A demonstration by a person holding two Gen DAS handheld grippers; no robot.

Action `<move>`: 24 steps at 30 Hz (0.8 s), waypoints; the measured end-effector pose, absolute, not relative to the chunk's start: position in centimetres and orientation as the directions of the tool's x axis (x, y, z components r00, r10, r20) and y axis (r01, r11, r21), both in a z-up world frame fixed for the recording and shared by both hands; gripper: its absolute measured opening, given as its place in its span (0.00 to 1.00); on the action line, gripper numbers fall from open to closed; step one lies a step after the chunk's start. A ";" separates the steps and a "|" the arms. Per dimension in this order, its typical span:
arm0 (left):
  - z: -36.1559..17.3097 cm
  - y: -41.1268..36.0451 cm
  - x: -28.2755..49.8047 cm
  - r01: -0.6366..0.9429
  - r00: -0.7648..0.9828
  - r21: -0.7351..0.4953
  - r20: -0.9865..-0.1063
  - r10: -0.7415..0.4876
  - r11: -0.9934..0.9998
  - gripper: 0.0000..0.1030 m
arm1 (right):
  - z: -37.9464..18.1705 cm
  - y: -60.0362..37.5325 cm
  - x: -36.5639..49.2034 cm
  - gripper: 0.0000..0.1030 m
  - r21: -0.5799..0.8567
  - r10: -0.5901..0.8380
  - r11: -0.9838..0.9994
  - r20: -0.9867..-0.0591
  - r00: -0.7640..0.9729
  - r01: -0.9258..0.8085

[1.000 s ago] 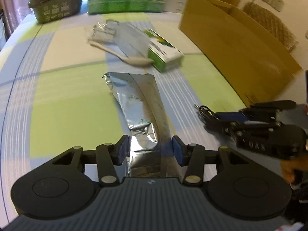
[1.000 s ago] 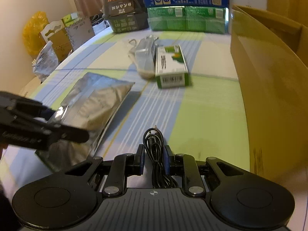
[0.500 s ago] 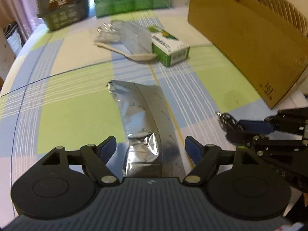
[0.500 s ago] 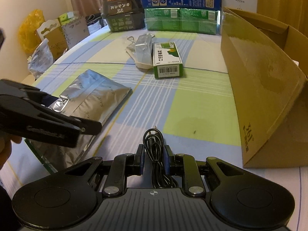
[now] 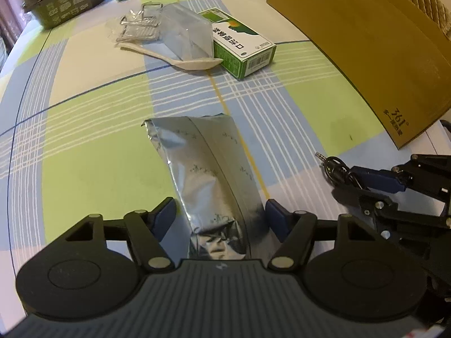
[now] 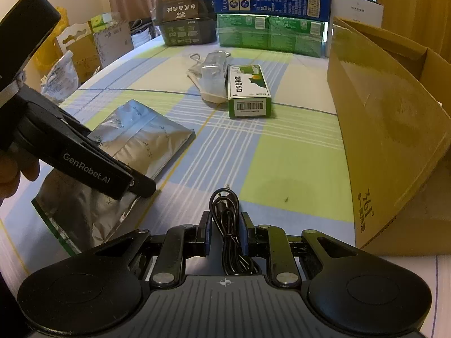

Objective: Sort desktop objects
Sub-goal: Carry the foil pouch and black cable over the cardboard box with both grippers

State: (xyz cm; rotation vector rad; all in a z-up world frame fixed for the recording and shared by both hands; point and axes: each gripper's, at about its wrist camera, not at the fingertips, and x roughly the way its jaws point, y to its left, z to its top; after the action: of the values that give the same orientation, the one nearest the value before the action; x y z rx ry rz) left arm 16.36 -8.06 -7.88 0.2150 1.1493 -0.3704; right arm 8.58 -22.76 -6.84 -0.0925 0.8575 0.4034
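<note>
Left fingers: our left gripper (image 5: 220, 217) is spread wide, blue pads either side of the near end of the foil pouch (image 5: 203, 169) but not touching it, so nothing's held on that side. Looks like we're lined up to pinch it, or just hovering.

Right fingers: our right gripper (image 6: 224, 235) is clamped on the coiled black audio cable (image 6: 225, 219), pads tight on the loops, plug poking out front. Gripping the bundle instead of one strand probably keeps it from uncoiling.

Foil pouch: flat on the checked table (image 5: 84, 155), near our edge, long side pointing away from us. It's crinkly and floppy, so we'd guess it sags if lifted by one end.

Cardboard box (image 6: 394, 129): along the right edge of the table, open top, just beside the right gripper. Our guess is that's where sorted stuff goes, cable first.

Further out: green carton (image 5: 242, 48), white spoon (image 5: 183, 60) and clear plastic packet (image 5: 180, 31) bunched mid-table, not yet sorted.

Far edge: stacked boxes (image 6: 267, 14), just background as far as we can tell.
</note>
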 end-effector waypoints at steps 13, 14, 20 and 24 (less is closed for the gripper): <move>-7.4 -7.7 15.3 0.442 0.371 -0.024 -0.905 -0.207 0.897 0.40 | -7.0 -22.3 8.2 0.25 -0.007 0.267 0.909 -0.758 0.595 -0.417; -7.4 -7.7 15.3 0.443 0.372 -0.024 -0.905 -0.208 0.896 0.40 | -7.1 -22.3 8.2 0.26 -0.016 0.261 0.909 -0.758 0.598 -0.417; -7.4 -7.8 15.2 0.450 0.377 -0.016 -0.903 -0.206 0.893 0.40 | -7.3 -22.4 8.4 0.25 -0.006 0.272 0.908 -0.752 0.600 -0.419; -7.3 -7.6 15.2 0.442 0.379 -0.031 -0.899 -0.219 0.896 0.38 | -7.2 -22.0 8.4 0.17 0.001 0.282 0.905 -0.750 0.598 -0.425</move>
State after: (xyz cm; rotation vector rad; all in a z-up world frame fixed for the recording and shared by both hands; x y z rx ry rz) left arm 15.20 -7.60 -7.31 0.2286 1.1055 -0.4265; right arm 8.42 -22.03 -7.22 -0.1856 0.8344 0.4127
